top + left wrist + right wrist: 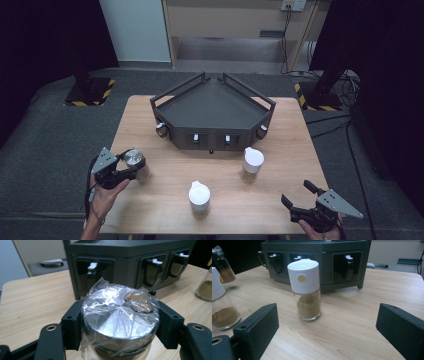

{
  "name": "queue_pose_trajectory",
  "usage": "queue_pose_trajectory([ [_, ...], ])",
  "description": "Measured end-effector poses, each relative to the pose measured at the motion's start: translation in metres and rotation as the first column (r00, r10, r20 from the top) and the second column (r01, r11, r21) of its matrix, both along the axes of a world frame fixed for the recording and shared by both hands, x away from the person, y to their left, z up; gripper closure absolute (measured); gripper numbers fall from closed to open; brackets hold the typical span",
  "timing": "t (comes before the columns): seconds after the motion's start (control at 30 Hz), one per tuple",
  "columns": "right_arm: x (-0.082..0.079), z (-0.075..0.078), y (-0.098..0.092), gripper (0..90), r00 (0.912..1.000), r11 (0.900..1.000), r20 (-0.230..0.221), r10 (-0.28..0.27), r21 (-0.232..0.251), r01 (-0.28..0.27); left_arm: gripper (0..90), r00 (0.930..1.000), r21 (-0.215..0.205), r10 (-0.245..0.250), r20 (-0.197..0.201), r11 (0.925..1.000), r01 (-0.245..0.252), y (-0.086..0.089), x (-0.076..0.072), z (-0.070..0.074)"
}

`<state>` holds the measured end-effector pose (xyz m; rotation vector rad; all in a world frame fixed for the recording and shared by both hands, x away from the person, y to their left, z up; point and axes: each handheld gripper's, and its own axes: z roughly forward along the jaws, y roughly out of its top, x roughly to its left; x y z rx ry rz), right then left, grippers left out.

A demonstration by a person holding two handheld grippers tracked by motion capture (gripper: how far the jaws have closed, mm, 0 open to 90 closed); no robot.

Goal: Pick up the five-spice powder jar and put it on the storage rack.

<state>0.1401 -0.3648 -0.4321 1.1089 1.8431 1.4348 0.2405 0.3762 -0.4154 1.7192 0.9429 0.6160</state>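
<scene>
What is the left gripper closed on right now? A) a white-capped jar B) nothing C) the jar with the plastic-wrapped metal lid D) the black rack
C: the left gripper has its fingers pressed on both sides of the jar with the plastic-wrapped metal lid.

A wooden table (150, 125) stands on a grey floor (50, 130). A dark rack (212, 112) sits at the far middle of the table. Nearer are three jars: one with a shiny lid (136, 165) on the left, and two with white lids, one in the near middle (199, 198) and one to the right (252, 164).
</scene>
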Motion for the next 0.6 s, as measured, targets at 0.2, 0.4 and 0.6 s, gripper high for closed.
queue_pose_trajectory([
  [0.2, 0.000, 0.000, 0.000, 4.5, 1.0000, 1.000, 0.000, 0.000, 0.001, 0.000, 32.9, 0.9996, -0.004, -0.028, 0.006, 0.9996, 0.028, -0.010, 0.014, 0.016],
  [0.4, 0.000, 0.000, 0.000, 4.6, 1.0000, 1.000, 0.000, 0.002, 0.004, -0.002, 32.9, 0.9988, 0.006, -0.049, 0.007, 0.9988, 0.049, -0.022, 0.028, 0.038],
  [0.6, 0.001, -0.001, -0.001, 4.5, 1.0000, 1.000, -0.003, 0.003, 0.007, -0.003, 32.9, 0.9979, 0.002, -0.064, 0.007, 0.9980, 0.064, -0.032, 0.041, 0.060],
])
